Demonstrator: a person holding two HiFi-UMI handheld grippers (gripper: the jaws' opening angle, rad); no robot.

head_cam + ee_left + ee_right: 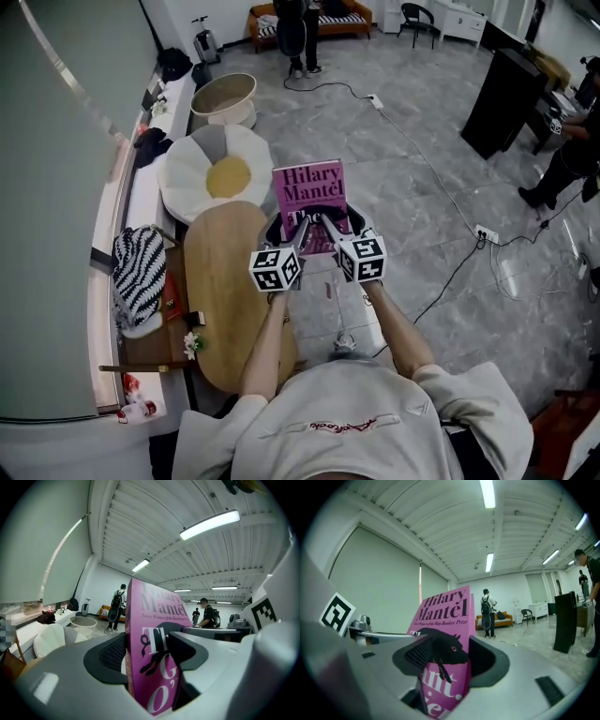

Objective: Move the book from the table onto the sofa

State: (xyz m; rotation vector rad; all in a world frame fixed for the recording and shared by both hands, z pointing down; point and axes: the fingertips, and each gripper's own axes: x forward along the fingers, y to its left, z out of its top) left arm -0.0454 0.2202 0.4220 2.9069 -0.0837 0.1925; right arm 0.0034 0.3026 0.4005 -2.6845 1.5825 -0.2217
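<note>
We have the pink paperback book (309,187) pinched from both sides. The left gripper (298,228) has its jaws closed on the book's lower left part, and the right gripper (330,223) has its jaws closed on the lower right. Each gripper view shows the cover (151,620) (444,613) clamped upright between the dark pads.

The book is off the oval wooden tabletop (220,300), which lies below and to the left of the jaws. It hangs over the grey stone floor (403,187). We judge this to be the carry step: the pick-up is done and the placing is not yet begun.

Past the jaws on the left sits a white and yellow daisy-shaped cushion (216,173). Far ahead of the jaws, against the back wall, is the orange sofa (255,19). It also shows small beyond the book in the right gripper view (502,619).

Next we need to keep both grips firm and level while we walk the book that way. Then we lower it flat onto the seat before either pair of jaws lets go.

A standing person (302,33) blocks the middle of the sofa, so we cannot tell how much of the seat is free. The jaws cover the lower cover and most of the title. We cannot judge how high the book is above the floor.
</note>
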